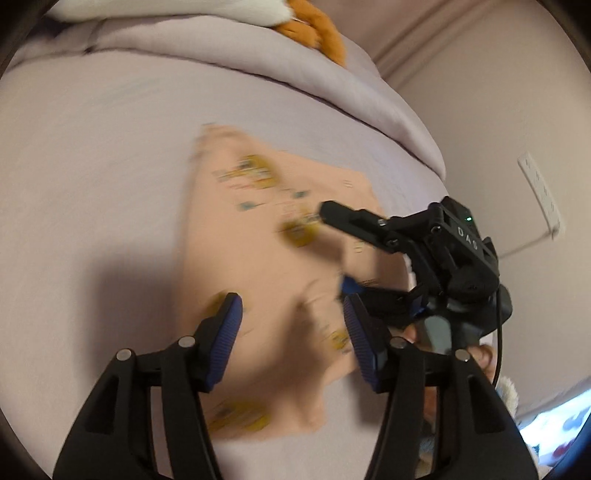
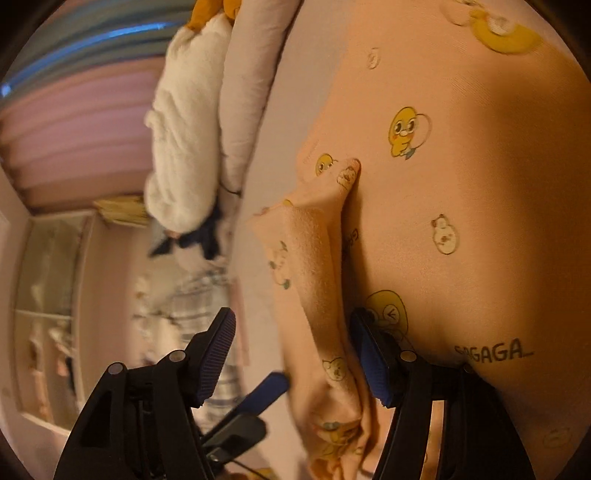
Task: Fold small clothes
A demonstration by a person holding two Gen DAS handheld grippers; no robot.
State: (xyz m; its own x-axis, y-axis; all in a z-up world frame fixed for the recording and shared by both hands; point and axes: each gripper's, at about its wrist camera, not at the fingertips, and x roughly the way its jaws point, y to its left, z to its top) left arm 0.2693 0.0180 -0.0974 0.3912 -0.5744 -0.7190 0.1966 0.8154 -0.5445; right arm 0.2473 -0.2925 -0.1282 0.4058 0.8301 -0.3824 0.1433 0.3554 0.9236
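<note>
On lilac bedsheet (image 1: 92, 155): peach garment (image 1: 258, 236) lying flat; left claw (image 1: 291, 325) open above it; right claw (image 2: 295, 354) open, fold between jaws.

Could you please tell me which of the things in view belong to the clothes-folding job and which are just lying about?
Belong to the job:
- peach printed garment spread on the bed
- left hand-held gripper, open above it
- right hand-held gripper, open, a fold of the garment between its fingers

Just lying about:
- lilac duvet
- orange and white plush toy
- wall socket
</note>
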